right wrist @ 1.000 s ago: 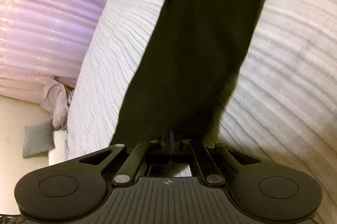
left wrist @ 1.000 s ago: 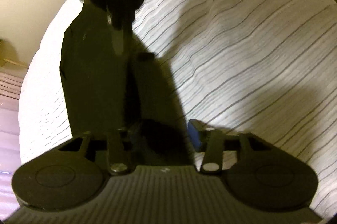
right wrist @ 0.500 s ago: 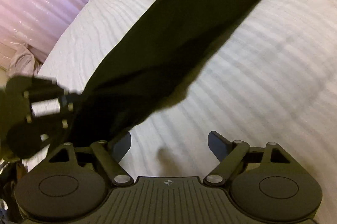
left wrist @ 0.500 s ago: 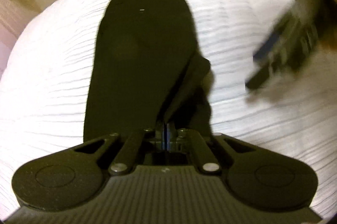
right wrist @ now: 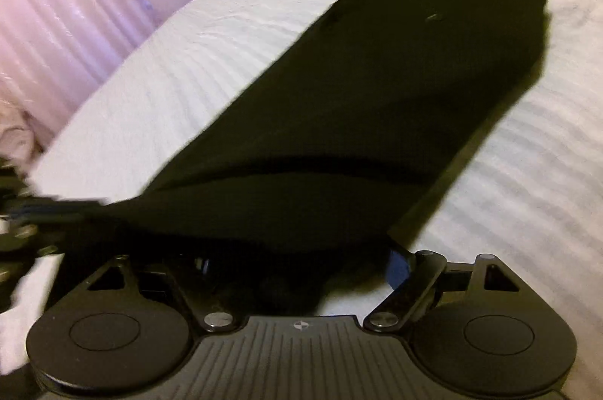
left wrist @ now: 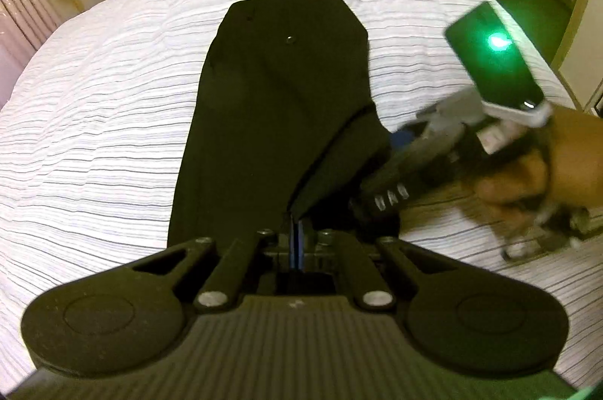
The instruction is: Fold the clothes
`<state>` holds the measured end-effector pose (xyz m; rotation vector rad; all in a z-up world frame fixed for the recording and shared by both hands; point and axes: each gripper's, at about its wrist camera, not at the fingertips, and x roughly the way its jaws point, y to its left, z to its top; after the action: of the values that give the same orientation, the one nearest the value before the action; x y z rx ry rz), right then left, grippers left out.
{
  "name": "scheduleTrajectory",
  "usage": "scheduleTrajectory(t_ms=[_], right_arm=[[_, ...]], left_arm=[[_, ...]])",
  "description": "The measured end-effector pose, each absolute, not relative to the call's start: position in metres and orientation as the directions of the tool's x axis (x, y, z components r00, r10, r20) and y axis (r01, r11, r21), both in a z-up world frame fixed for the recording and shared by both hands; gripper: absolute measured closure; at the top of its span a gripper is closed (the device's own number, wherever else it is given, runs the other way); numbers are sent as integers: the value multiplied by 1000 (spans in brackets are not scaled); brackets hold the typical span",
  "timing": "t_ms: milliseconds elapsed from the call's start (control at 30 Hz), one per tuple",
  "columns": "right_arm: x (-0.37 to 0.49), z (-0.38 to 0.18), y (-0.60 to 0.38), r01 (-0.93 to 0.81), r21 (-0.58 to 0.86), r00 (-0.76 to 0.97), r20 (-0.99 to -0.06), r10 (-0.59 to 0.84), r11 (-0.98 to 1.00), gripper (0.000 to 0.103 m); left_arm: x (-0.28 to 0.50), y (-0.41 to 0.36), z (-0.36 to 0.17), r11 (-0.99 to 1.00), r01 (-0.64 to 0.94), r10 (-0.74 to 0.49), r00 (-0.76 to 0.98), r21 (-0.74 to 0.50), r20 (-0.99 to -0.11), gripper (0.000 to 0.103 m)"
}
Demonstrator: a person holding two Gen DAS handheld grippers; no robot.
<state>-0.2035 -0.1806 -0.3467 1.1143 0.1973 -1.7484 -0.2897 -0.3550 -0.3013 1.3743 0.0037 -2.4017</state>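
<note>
A long black garment (left wrist: 279,106) lies stretched lengthwise across my bed's white bedspread (left wrist: 94,136), ribbed with thin dark lines, its far end narrowing toward the top of the mattress. My left gripper (left wrist: 296,238) is clenched on the near hem: the two blue-padded fingers are pressed together with a pinch of black cloth rising between them, and a taut fold runs up and to the right from that pinch. From the right side my other tool comes in blurred, held in my right hand (left wrist: 557,166), with a green-lit device (left wrist: 493,57) mounted on top of it.

Through the right wrist camera, the garment fills the middle of the frame and drapes over the near corner, covering the space in front of my right gripper (right wrist: 301,272). Its jaws stand spread, with the right blue pad (right wrist: 397,266) showing at the cloth's edge and the left finger buried under black fabric; I cannot tell whether the cloth sits between them or only over them. Pink pleated curtains (right wrist: 75,23) hang beyond the bed's left side.
</note>
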Motion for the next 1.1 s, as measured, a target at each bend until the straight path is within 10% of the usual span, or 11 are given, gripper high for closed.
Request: scheduleTrajectory(t_ms=[300,367,500,600,633,667,1100], right_arm=[[-202,-321,-107,800,246,-125,-824,-553,-547,66],[-206,-323,-103,766,208,-161,-853,-496,-608,99],[-204,-316,-81,794,212,-142,-847,-512,-570,99],[-197,-311,-77,819,226,-115,-836,-536,-527,77],[-196,-310,-77,818,236,-112,-830,-547,-525,42],[-196,-308,-78,815,241,-117,-822,-557,-528,30],[-259,-265,-204,994,105,57,-773,-632,-39,30]], left_arm=[[-306,-280,-339,-969,63,-241,-431,238,-869,101],[-304,-283,-335,-974,72,-226,-434,217,-872,102],[-299,-290,-326,-981,97,-196,-441,171,-876,102],[-296,-295,-319,-984,116,-173,-447,135,-878,101],[-295,-297,-317,-985,122,-166,-449,124,-878,100],[-293,-299,-315,-985,128,-158,-451,112,-878,98],[-258,-413,-313,-857,503,-325,-365,108,-872,89]])
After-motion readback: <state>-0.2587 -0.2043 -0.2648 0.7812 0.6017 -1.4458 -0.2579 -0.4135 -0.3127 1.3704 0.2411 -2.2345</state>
